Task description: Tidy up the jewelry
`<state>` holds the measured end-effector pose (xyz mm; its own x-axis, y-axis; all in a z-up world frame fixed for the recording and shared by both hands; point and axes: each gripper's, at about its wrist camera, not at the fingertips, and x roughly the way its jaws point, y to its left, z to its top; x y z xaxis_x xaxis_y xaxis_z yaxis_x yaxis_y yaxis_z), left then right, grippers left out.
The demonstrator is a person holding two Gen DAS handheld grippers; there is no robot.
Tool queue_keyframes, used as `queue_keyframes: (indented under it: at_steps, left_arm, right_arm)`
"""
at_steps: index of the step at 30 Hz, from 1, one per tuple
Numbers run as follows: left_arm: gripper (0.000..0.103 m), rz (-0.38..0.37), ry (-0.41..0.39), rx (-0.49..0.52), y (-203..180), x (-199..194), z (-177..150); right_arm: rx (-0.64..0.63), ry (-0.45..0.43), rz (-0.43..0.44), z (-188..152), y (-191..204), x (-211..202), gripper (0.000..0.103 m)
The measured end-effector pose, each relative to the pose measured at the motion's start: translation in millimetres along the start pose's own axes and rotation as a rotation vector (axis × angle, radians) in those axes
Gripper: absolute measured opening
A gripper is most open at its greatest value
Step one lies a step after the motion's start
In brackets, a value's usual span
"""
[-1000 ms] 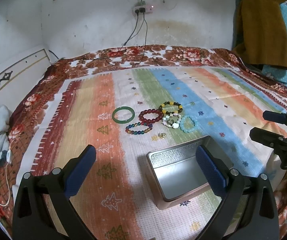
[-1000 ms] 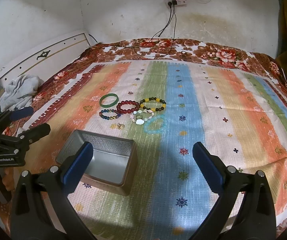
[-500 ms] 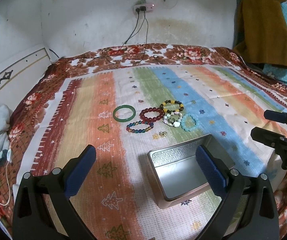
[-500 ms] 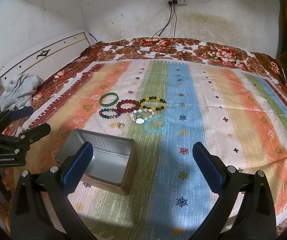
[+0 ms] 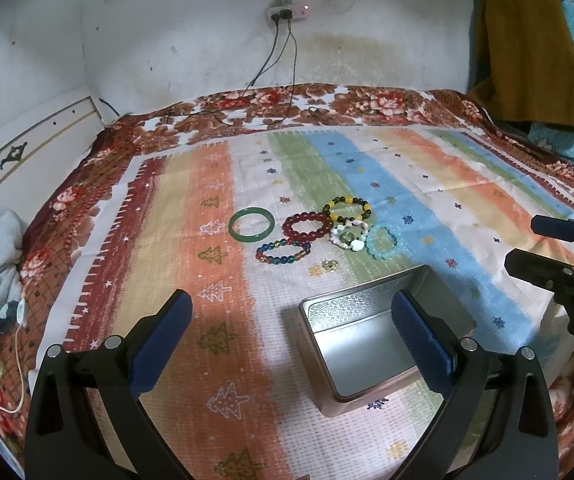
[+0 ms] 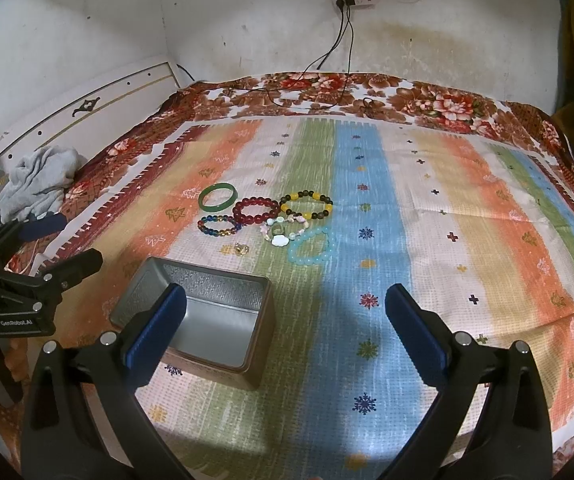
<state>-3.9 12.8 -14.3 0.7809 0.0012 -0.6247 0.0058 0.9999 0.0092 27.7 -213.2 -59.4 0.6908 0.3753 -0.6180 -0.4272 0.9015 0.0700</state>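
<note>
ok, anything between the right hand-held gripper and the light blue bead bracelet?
Nothing visible. The right hand-held gripper is open over bare bedspread, and the light blue bead bracelet lies ahead; the open tin sits off to its left.

The left black two-finger tool with blue pads [image 5: 289,334] hovers with its jaws spread wide, holding nothing. The right black two-finger tool with blue pads [image 6: 285,330] hovers beside it, likewise spread wide and empty.

A stained white wall [image 5: 191,40] carries a power strip [image 5: 287,12]; a striped bedspread [image 6: 467,208] covers the bed.
</note>
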Motion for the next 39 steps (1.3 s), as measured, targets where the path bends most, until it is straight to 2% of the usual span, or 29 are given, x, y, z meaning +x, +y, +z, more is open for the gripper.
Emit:
queue_keyframes:
  at_steps: [7,12,23,39]
  left_arm:
    - [0.098,-0.002,0.033,-0.038,26,4,-5]
    - [0.098,0.014,0.064,-0.037,30,13,2]
    - [0.098,0.061,0.098,0.030,13,46,33]
    - [0.098,0.089,0.132,0.073,13,83,53]
  right_arm:
    - [0.041,0.034,0.023,-3,-6,10,0.098]
    - [0.082,0.085,0.032,3,-14,25,0.098]
    - [0.058,0.123,-0.004,25,-17,49,0.098]
    - [0.018,0.149,-0.074,58,-35,92,0.098]
